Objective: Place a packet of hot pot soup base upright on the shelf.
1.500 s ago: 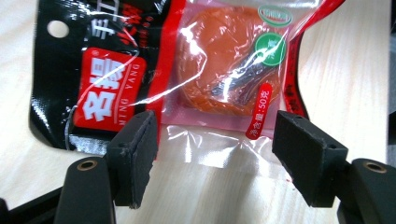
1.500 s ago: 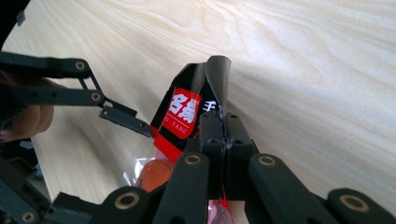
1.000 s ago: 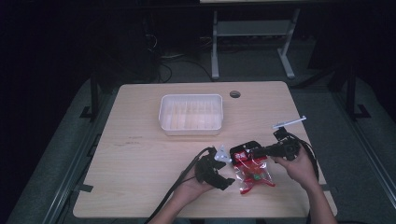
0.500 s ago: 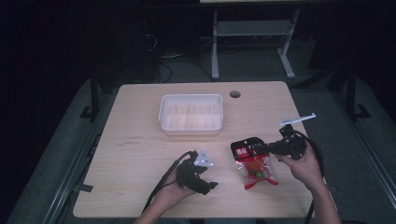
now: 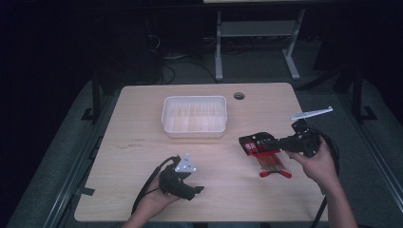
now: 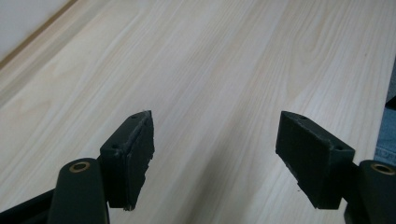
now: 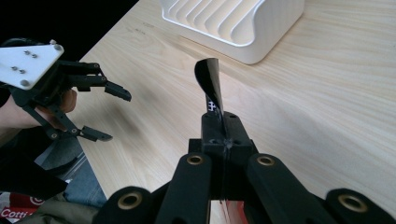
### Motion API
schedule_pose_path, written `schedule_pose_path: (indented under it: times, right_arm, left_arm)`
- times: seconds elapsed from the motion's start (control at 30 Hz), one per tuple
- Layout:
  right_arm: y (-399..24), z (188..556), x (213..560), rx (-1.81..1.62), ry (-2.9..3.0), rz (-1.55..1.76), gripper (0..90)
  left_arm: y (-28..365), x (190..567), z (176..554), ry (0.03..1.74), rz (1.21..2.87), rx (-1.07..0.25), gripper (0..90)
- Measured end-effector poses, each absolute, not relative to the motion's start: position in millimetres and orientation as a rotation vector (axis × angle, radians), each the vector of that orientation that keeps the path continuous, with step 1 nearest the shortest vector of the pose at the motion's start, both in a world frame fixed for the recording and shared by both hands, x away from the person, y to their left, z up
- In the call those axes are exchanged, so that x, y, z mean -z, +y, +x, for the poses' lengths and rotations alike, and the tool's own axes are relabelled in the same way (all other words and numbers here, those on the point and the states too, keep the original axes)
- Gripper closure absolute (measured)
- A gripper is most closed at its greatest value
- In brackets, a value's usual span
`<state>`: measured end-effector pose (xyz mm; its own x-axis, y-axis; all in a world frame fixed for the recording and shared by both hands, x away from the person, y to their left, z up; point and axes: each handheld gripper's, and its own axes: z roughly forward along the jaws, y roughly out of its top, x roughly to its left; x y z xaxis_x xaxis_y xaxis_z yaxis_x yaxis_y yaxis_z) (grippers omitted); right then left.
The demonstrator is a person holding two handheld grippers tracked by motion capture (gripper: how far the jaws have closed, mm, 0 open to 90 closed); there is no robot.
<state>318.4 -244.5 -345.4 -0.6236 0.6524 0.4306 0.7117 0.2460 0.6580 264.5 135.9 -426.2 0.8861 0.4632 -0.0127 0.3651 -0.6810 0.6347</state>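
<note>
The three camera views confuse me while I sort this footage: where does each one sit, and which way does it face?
High view: above the person's side, looking forward and down on the light wooden table; forearms and both hands show.
Left gripper view: on the left gripper, facing bare tabletop, jaws apart.
Right gripper view: on the right gripper, clamping the red and black snack packet.
Shared by the high and right gripper views: the white ribbed plastic tray, the left gripper.

The left tongs (image 5: 190, 189) lie low in the person's left hand (image 5: 159, 197), jaws spread wide with nothing between them. Well apart to their right, the right tongs (image 5: 260, 144) sit higher in the right hand (image 5: 316, 164), roughly level, jaws pinched tight together.
</note>
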Motion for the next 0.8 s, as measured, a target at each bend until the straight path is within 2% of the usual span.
schedule_pose_path:
  times: [0.8]
  right_arm:
    - [-217.3,332.0,328.7,1.357,-2.383,-1.340,89.1]
  left_arm:
    - [179.1,435.7,258.7,0.662,2.346,-0.211,26.4]
